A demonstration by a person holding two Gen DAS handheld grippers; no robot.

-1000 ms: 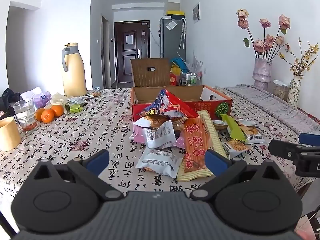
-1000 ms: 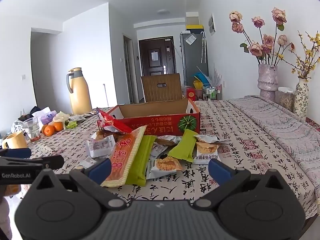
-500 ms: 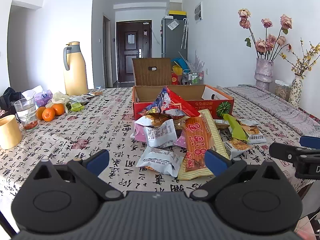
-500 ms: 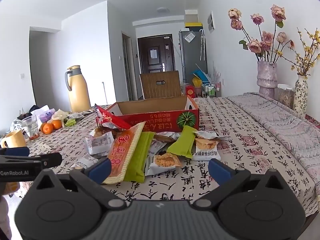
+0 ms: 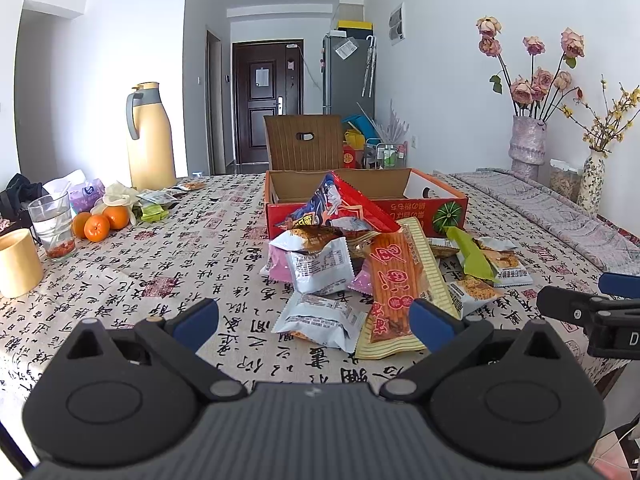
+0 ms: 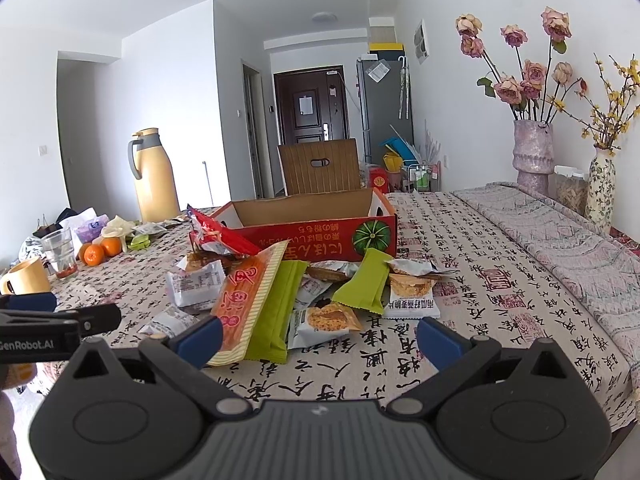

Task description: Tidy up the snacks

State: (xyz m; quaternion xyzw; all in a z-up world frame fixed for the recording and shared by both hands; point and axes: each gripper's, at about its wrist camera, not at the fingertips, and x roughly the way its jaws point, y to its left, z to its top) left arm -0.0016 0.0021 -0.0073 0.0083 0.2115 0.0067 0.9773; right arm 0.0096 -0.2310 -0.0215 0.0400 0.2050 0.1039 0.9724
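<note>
Cardboard box (image 5: 366, 194) looks nearly empty; snack packets (image 5: 352, 268) lie piled outside it, both grippers (image 5: 314, 320) (image 6: 318, 338) wide open, holding nothing.

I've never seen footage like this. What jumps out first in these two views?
A heap of snack packets spills across the patterned tablecloth in front of an open red cardboard box. At the bottom of each view an open black gripper with blue fingertips frames the scene: left gripper, right gripper. Dried roses in a vase stand far right.
</note>
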